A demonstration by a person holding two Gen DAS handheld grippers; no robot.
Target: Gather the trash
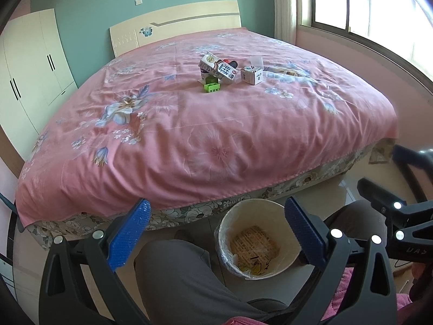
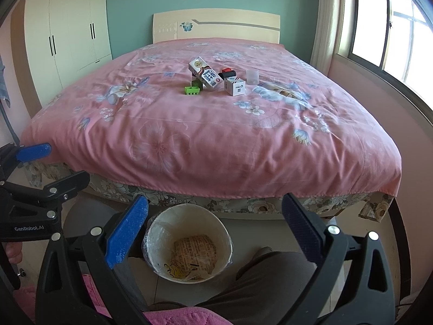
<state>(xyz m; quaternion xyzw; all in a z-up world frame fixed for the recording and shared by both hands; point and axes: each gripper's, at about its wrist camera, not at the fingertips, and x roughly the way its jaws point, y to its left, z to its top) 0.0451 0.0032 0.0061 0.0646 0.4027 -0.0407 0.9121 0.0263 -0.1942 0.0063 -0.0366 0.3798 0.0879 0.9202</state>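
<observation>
Both claws sit empty above the bin. From the left wrist, your left gripper gapes wide over the bin; the trash, a carton and small box, lies well beyond it, mid-bed. From the right wrist, your right gripper is equally wide; reach for the carton first, squeezing its narrow sides.

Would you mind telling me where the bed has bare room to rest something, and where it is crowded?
The pink bedspread is bare from the foot edge up to the green block, and along both sides. It is crowded mid-bed: milk carton, white box, clear cup. The bin stands on the floor below.
</observation>
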